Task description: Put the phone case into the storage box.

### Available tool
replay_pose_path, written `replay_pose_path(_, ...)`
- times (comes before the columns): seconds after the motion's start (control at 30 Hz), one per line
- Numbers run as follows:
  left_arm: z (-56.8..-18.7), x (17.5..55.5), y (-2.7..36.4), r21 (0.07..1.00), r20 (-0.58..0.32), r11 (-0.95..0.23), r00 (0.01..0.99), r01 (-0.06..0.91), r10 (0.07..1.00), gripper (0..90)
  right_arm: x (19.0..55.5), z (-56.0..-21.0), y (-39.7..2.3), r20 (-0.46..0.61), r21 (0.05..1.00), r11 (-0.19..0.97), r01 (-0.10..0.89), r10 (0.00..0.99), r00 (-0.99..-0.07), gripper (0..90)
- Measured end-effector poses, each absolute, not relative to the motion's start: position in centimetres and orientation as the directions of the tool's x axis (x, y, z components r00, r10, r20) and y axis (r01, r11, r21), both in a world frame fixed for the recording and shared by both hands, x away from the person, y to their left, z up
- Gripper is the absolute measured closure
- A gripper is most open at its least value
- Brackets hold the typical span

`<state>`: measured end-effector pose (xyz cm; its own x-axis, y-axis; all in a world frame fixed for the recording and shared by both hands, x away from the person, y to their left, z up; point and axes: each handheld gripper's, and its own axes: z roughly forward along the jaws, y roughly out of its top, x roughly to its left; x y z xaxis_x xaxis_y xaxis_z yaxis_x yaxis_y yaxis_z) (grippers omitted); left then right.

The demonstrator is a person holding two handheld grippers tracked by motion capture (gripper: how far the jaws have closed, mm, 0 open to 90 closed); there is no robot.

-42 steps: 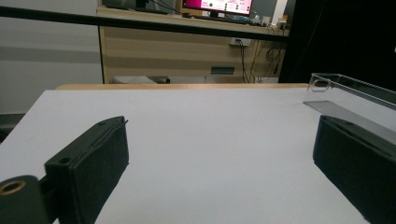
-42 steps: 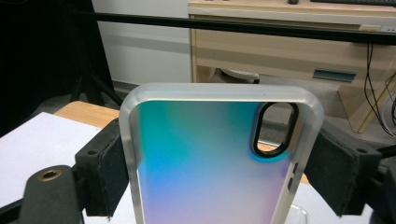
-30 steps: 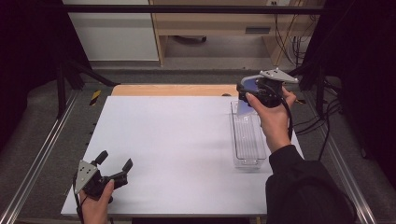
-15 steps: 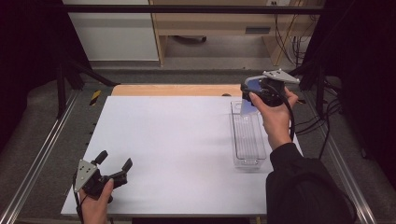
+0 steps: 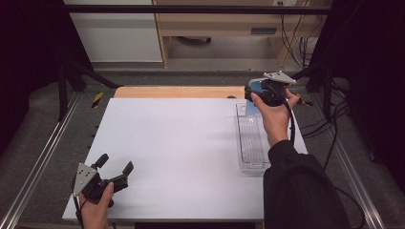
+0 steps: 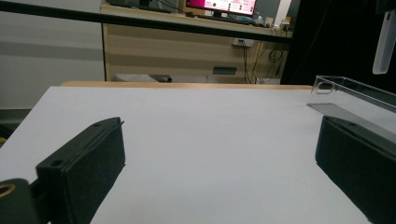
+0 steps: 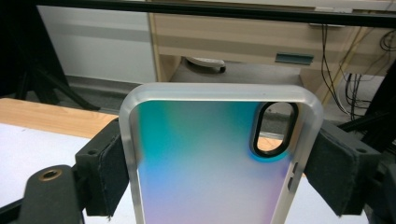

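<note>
Lowered a little since a second ago: right gripper (image 5: 255, 95), jaws pinching iridescent blue-to-violet phone case (image 7: 212, 158) by its edges, now above far end of clear plastic tray (image 5: 252, 143). Probably placing inside next. Left gripper (image 5: 111, 168) resting, jaws spread, empty.

Light wooden desk with drawer (image 5: 248, 28) at 12 o'clock; grey carpeted floor (image 5: 200, 76); tangled black cables (image 5: 296, 43) at 1 o'clock.

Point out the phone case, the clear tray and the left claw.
phone case (image 7: 205, 158): right gripper view, middle of its iridescent back.
clear tray (image 5: 251, 143): high view, its ribbed floor.
left claw (image 5: 114, 168): high view, gap between its open fingertips.
</note>
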<state>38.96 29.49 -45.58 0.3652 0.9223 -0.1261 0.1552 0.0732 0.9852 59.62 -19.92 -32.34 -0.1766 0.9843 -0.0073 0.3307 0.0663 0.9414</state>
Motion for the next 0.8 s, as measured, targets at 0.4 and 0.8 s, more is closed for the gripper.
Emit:
replay_pose_path(0.4,-45.6,39.0,29.4,0.985,-0.126,0.072,0.374,0.157,0.919,1.1,61.1,-33.5,-19.6,0.006,0.937,0.041,0.348,0.991,-0.134,17.7)
replay_pose_path(0.8,-45.6,39.0,29.3,0.985,-0.125,0.068,0.378,0.16,0.917,1.2,61.6,-34.5,-19.2,0.016,0.933,0.03,0.357,0.992,-0.125,17.7)
